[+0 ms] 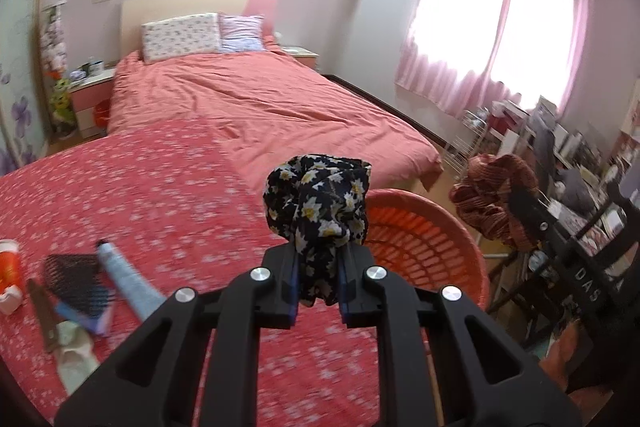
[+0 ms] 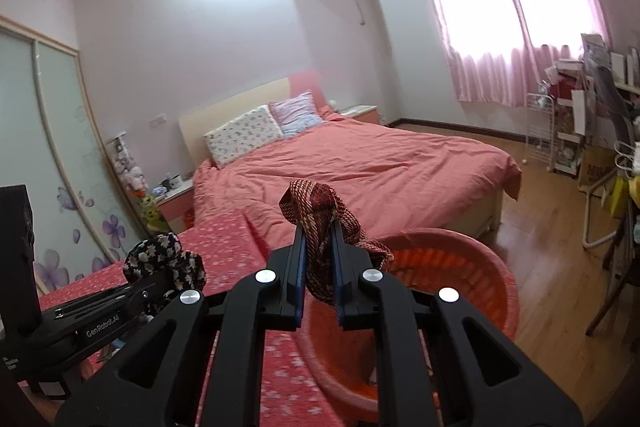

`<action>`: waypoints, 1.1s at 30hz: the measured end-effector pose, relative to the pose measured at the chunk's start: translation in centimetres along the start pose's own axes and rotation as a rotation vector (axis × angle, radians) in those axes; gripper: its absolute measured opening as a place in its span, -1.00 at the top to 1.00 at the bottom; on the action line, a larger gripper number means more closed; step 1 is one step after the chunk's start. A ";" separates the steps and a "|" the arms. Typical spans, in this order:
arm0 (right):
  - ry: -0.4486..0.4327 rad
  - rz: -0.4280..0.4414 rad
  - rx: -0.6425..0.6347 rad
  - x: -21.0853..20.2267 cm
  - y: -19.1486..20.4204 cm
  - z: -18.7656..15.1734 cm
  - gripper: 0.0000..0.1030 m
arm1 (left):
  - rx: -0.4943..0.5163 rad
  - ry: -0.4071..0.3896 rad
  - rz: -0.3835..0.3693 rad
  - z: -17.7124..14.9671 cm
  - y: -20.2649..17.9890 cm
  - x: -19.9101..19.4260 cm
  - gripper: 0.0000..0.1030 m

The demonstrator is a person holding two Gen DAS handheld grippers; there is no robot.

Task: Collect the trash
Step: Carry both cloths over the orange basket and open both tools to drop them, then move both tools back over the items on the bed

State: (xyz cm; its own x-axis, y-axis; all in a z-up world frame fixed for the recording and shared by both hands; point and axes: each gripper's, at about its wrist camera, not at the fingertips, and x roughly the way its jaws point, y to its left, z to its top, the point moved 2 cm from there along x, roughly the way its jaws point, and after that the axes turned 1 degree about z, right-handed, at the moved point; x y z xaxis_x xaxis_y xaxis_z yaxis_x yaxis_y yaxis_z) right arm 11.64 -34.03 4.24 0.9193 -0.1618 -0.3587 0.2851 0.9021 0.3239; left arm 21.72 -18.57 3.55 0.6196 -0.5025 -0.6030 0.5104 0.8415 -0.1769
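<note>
Left wrist: our left hand-held gripper (image 1: pixel 318 267) pinches a floral cloth (image 1: pixel 320 203) beside the orange basket (image 1: pixel 452 227); tube (image 1: pixel 128 279), brush (image 1: pixel 76 279), scraps uncollected on the red-covered surface | Right wrist: right hand-held gripper (image 2: pixel 318 267) clamps a striped cloth (image 2: pixel 320 227) over the basket (image 2: pixel 500 267), seemingly empty; the scraps are unseen.

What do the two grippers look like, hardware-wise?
Both the left gripper and the right gripper are matte black, with angular linkage arms with triangular cutouts, round silver pivot caps and blue finger pads. White "GenRobot.AI" lettering marks the left one's side. No cables or sleeves visible.
</note>
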 end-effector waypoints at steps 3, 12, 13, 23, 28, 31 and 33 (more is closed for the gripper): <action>0.008 -0.021 0.027 0.4 -1.5 -0.2 0.78 | 0.033 0.016 -0.027 -0.1 -2.2 1.5 0.71; 0.024 -0.041 0.084 1.3 -4.3 -0.7 0.78 | 0.068 0.066 -0.112 -0.6 -5.9 5.6 0.69; 0.026 -0.040 0.091 1.4 -4.4 -0.7 0.78 | 0.070 0.070 -0.117 -0.7 -6.1 6.0 0.68; 0.056 -0.015 0.154 3.1 -6.8 -1.1 0.65 | 0.066 0.120 -0.117 -1.4 -6.9 10.3 0.30; 0.097 -0.020 0.180 3.8 -8.0 -1.8 0.48 | 0.052 0.140 -0.067 -1.8 -5.7 11.4 0.12; 0.108 -0.044 0.160 3.8 -7.7 -2.1 0.43 | 0.047 0.142 -0.028 -2.2 -4.1 11.2 0.09; 0.112 -0.059 0.140 3.7 -7.3 -2.2 0.39 | 0.047 0.136 0.006 -2.5 -2.9 10.6 0.04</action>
State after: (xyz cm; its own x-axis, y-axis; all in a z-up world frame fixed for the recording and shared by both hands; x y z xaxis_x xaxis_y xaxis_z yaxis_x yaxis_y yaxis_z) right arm 12.33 -40.33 -1.32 0.8659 -0.1604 -0.4737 0.3803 0.8264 0.4153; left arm 25.34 -25.84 -4.23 0.5377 -0.4635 -0.7043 0.5367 0.8324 -0.1380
